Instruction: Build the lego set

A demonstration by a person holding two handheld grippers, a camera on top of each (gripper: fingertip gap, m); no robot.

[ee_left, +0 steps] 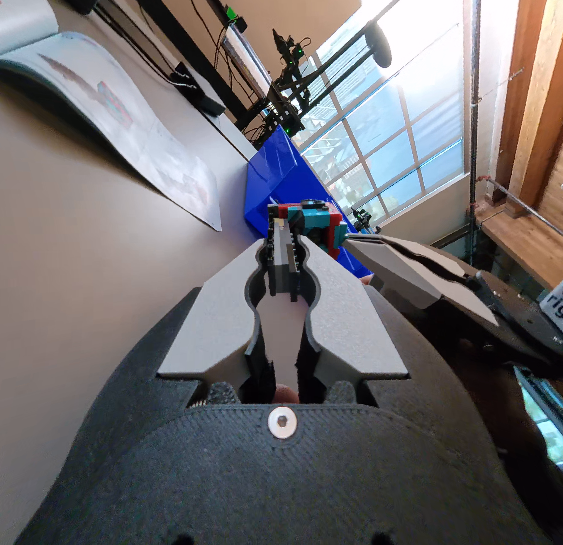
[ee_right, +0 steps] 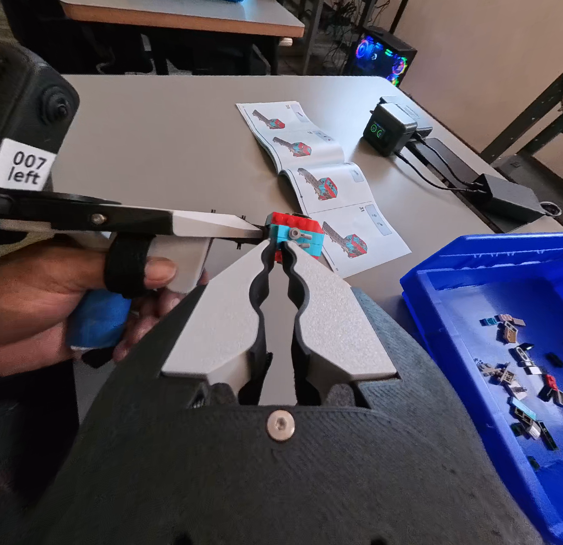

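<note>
Lego model [ee_right: 294, 233] held level between both grippers

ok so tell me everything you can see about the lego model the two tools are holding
The lego model is a half-built plastic piece: a blocky red and teal body with a small grey pin part on its side, and a long grey and black studded beam running out of it. It is held off the table. The left tool is shut on the beam, the right tool is shut on the body's lower edge. Behind it lie the open instruction booklet and a blue bin of loose pieces.
</note>
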